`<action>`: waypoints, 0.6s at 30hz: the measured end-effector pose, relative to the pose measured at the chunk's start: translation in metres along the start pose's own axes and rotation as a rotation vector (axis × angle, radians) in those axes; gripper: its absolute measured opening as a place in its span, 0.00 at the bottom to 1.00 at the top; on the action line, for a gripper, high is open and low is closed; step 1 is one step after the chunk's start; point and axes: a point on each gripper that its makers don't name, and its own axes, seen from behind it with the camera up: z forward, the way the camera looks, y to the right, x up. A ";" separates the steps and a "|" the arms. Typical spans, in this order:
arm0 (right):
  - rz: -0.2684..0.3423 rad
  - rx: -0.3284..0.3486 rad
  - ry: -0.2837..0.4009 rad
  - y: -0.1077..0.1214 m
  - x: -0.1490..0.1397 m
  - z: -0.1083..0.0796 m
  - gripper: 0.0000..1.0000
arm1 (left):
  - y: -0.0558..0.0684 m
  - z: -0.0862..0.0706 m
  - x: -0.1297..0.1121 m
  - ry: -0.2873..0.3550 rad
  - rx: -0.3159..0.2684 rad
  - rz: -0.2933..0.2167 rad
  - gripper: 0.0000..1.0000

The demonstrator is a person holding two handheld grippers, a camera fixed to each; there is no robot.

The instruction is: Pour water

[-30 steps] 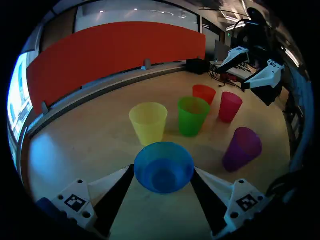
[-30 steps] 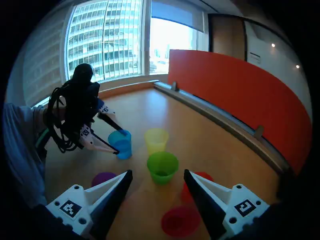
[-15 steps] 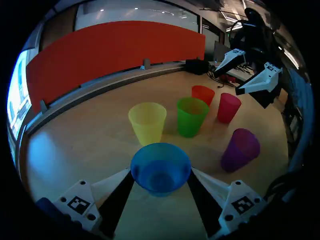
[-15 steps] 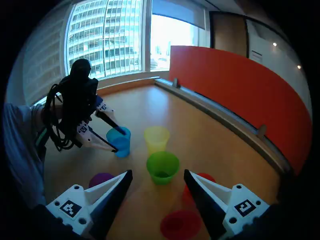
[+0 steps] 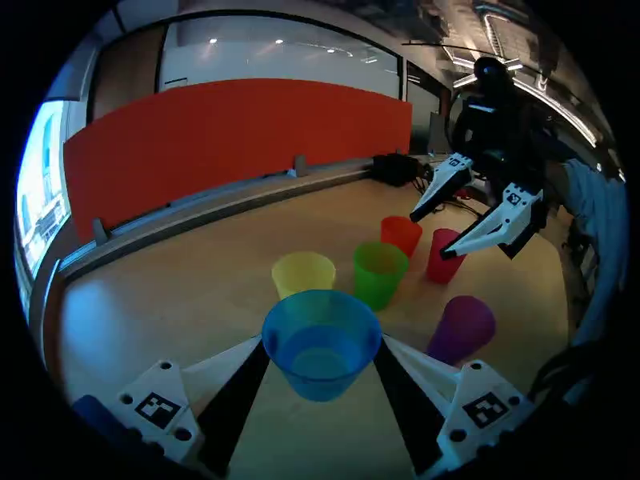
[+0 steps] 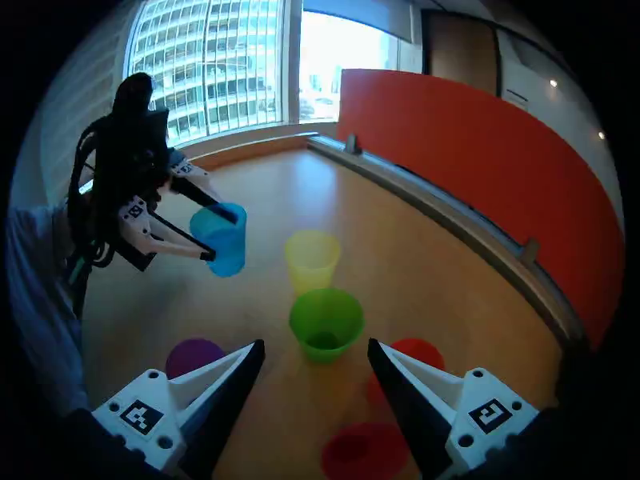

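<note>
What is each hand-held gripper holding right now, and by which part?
The left hand-held gripper clamps the blue cup by its opposite side walls, just below the rim. The right hand-held gripper is open and holds nothing.

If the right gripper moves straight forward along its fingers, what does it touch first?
Probably the green cup, which stands just beyond the fingertips of the open right gripper. The yellow cup is farther along. How high the gripper hovers is unclear, so it may pass over.
</note>
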 end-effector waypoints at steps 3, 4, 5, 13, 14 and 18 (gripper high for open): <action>0.002 -0.005 -0.028 0.001 -0.002 0.005 1.00 | -0.004 -0.008 0.011 0.033 0.012 0.001 0.87; 0.003 -0.007 -0.038 0.002 -0.003 0.006 1.00 | -0.005 -0.011 0.014 0.043 0.015 0.001 0.87; 0.004 -0.008 -0.047 0.002 -0.003 0.007 1.00 | -0.007 -0.014 0.018 0.054 0.019 0.001 0.87; 0.014 -0.014 -0.111 0.005 -0.007 0.020 1.00 | -0.013 -0.032 0.036 0.113 0.039 0.001 0.87; 0.012 -0.015 -0.116 0.005 -0.007 0.022 1.00 | -0.014 -0.034 0.037 0.117 0.042 0.001 0.87; 0.005 -0.015 -0.140 0.005 -0.008 0.029 1.00 | -0.018 -0.041 0.042 0.135 0.051 -0.005 0.87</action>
